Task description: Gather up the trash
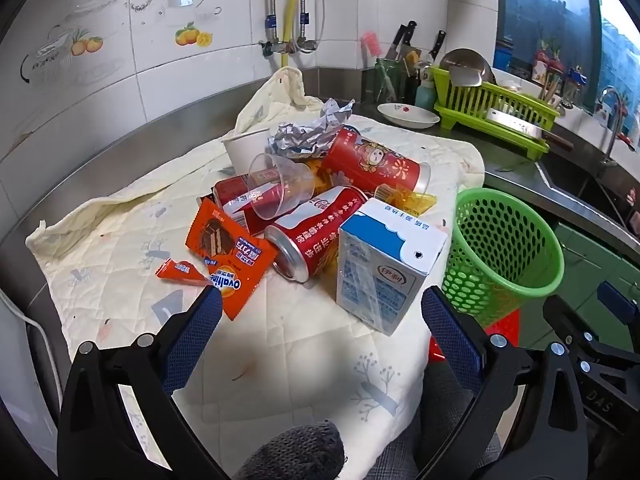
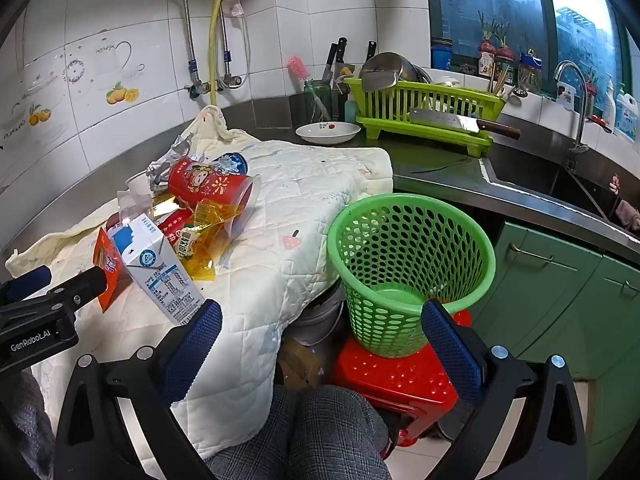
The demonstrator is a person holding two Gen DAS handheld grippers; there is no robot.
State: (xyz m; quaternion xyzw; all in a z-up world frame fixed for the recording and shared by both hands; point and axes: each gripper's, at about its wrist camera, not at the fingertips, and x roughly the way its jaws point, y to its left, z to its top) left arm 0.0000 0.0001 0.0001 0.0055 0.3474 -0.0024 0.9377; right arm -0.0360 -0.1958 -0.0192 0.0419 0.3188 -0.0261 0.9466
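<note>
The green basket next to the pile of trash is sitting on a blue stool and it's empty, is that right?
Not quite: the green basket sits on a red stool, not a blue one. The right wrist view shows it; the basket is empty and beside the trash pile.

You are looking at two evenly bright, sharp fisheye views: cool daylight is entering through the dark-framed window, soft glare is sliding across the glossy white wall tiles, and straight lines are bowing into black-vignetted corners.
</note>
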